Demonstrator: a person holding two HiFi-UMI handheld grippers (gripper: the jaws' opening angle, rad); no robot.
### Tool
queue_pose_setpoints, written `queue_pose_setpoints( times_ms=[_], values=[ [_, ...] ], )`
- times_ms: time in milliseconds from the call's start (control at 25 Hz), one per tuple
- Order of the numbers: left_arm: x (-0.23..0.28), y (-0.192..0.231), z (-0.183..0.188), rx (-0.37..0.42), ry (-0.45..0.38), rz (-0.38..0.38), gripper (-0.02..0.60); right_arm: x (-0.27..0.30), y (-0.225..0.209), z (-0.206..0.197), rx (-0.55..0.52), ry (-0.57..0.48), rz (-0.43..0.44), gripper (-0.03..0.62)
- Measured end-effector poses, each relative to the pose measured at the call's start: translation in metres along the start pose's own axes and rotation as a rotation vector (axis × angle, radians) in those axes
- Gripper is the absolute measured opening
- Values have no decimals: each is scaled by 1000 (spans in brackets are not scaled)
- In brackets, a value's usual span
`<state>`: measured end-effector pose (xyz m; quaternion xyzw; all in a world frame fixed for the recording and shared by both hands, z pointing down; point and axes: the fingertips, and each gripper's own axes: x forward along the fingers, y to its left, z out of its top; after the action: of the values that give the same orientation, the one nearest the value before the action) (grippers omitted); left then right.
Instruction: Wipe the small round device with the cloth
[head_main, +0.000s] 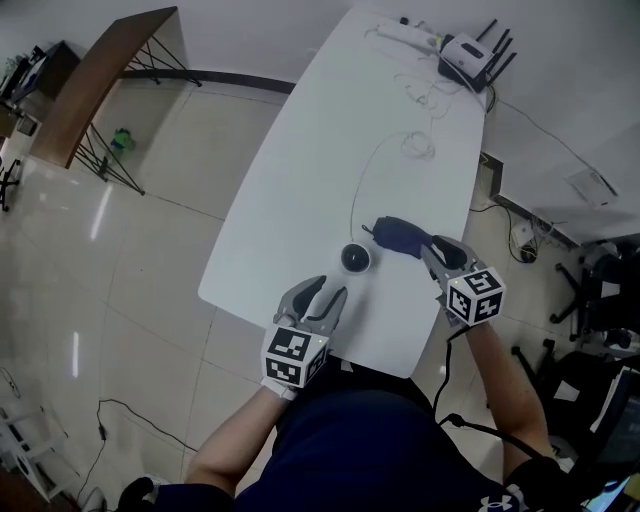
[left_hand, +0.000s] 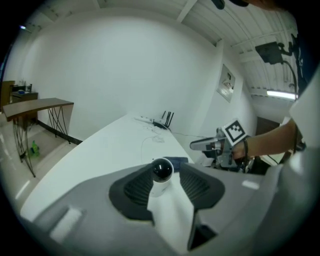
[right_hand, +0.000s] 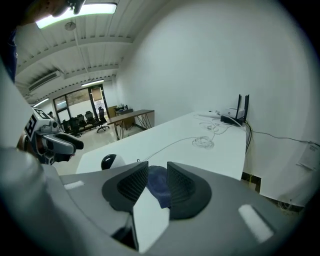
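Observation:
The small round device (head_main: 356, 259), white with a black dome, stands on the white table (head_main: 330, 130) near its front end. My left gripper (head_main: 330, 290) is just short of it and open. In the left gripper view the device (left_hand: 161, 169) shows in the gap between the jaws (left_hand: 165, 176), and no pad presses on it. A dark blue cloth (head_main: 398, 235) lies crumpled to the device's right. My right gripper (head_main: 433, 246) is at the cloth's right end and open. The cloth (right_hand: 159, 186) shows between its pads (right_hand: 157, 170).
A white cable (head_main: 372, 170) runs from the device to a coil (head_main: 418, 146) farther up the table. A router with antennas (head_main: 468, 52) and a power strip (head_main: 405, 32) sit at the far end. A wooden side table (head_main: 100, 80) stands at the left. The table's front edge (head_main: 300, 335) is under my left gripper.

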<state>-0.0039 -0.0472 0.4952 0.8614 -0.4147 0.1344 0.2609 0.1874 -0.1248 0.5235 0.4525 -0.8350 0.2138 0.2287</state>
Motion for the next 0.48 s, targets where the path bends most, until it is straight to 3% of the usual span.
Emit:
queue_pose_setpoints(
  times_ms=[160, 320, 480],
  values=[
    [16, 4, -12, 49, 27, 29, 198, 33, -19, -6, -35, 73, 43, 174],
    [27, 8, -18, 43, 52, 44, 201, 67, -25, -17, -127, 176, 124, 284],
    [31, 14, -26, 31, 66, 55, 201, 92, -20, -36, -131, 294, 251, 301]
  ],
)
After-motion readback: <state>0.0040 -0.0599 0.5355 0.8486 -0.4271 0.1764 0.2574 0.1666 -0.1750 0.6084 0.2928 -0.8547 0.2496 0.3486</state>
